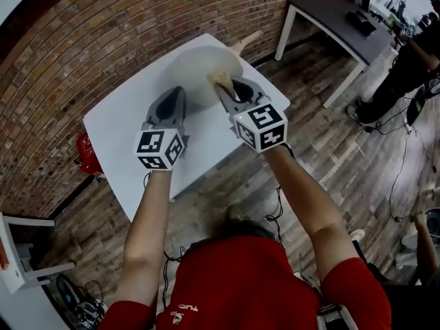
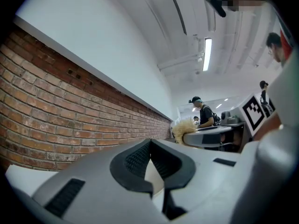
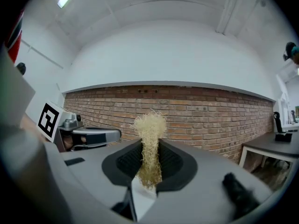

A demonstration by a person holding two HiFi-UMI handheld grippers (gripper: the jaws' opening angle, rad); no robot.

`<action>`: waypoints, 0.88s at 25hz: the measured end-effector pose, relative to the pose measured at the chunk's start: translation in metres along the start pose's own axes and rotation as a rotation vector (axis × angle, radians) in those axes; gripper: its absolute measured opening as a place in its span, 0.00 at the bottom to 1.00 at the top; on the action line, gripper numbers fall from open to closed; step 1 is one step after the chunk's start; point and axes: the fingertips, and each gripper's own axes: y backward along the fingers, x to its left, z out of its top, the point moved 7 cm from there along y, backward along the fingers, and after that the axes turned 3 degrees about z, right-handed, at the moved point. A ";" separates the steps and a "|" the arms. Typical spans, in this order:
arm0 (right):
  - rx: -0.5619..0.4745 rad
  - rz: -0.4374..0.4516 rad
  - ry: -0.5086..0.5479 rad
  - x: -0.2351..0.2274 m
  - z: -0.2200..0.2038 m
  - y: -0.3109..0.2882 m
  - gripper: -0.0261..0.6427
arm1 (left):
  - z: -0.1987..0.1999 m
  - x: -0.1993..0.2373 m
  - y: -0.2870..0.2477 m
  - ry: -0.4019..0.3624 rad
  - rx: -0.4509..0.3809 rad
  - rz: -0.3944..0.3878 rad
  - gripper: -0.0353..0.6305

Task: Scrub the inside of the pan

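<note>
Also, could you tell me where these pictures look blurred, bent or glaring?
Head view: the pan is soft and washed out, barely distinct from the white table. Left gripper view: the wide lens bends the brick wall, and the ceiling lamp glares. Right gripper view: the scrubber in the right gripper is crisp, and the picture's corners go dark.

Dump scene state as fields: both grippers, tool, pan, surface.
left gripper: jaws together, nothing between them
right gripper: shut on the scrubber
scrubber: straw-coloured fibre bundle, upright between the jaws, tuft sticking out past the tips
pan: pale, round, blurred, on the table
wooden handle: points away from the person
table: white, next to the brick wall
contact: scrubber overlaps the pan in the head view; touching cannot be told
</note>
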 end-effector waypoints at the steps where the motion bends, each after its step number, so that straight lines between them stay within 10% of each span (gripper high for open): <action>1: 0.003 0.008 0.002 -0.007 -0.001 -0.004 0.17 | -0.002 0.001 -0.006 -0.003 0.006 0.011 0.07; 22: 0.163 0.083 0.023 -0.083 -0.025 -0.117 0.17 | -0.035 0.069 -0.098 -0.028 0.124 0.099 0.07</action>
